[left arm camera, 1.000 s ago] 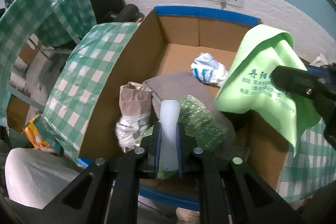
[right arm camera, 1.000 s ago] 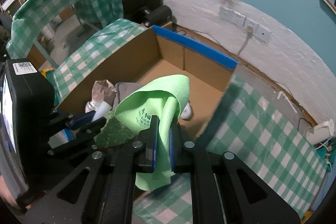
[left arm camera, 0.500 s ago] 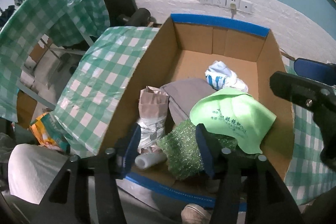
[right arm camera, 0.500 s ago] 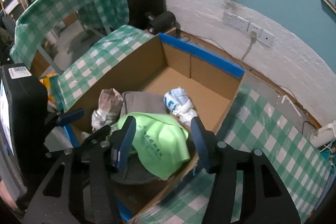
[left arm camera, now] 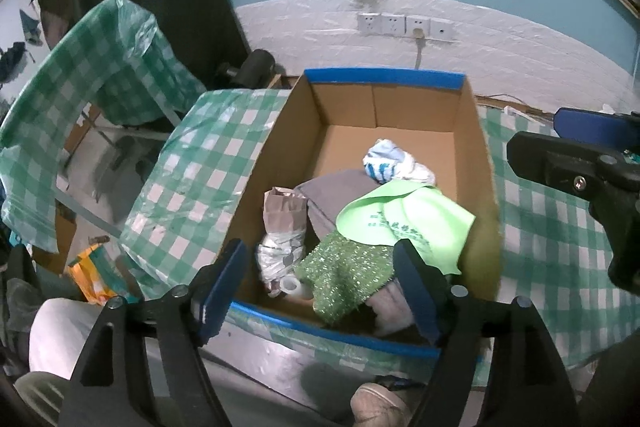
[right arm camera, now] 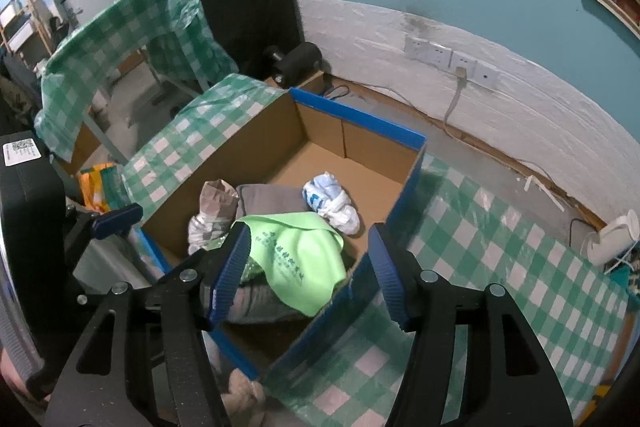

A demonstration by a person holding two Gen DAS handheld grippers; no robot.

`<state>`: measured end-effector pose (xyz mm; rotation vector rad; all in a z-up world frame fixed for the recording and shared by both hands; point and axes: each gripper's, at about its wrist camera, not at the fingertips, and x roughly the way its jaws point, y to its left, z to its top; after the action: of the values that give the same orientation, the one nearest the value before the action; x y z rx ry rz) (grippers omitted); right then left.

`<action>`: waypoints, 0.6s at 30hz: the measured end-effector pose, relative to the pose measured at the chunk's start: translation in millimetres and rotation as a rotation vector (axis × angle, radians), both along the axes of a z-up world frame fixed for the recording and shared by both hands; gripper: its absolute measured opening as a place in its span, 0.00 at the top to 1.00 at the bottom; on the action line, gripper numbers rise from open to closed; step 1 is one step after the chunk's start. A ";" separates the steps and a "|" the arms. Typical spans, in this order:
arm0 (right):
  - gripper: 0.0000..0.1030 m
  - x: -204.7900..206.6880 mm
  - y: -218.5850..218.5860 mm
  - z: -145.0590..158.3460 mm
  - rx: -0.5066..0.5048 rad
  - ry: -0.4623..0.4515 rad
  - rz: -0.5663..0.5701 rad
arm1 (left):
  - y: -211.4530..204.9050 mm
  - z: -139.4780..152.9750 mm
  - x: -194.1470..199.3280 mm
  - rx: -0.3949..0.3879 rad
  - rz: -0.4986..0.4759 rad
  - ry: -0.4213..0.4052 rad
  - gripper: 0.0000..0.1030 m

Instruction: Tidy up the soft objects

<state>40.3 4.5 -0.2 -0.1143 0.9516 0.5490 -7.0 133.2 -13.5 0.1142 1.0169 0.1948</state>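
While both jaws widen, empty: green cloth [left arm camera: 404, 219] in box [left arm camera: 472, 147], print unreadable.

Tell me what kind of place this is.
Probably a cluttered home utility or storage room, not a kitchen. A bare wall with sockets, tables draped in green checked plastic cloth, and a cardboard box of soft odds and ends suggest it.

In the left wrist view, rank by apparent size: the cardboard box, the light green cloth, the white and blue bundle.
1. cardboard box
2. light green cloth
3. white and blue bundle, though it lies farther from the camera.
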 end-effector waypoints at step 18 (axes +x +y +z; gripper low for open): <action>0.40 -42.5 -47.0 22.0 0.019 -0.057 -0.053 | -32.2 44.3 -27.4 -0.008 -0.089 -0.090 0.01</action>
<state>-2.2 -42.5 21.8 -0.0873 0.8911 0.5037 -34.4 101.0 30.9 0.1418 0.9209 0.1141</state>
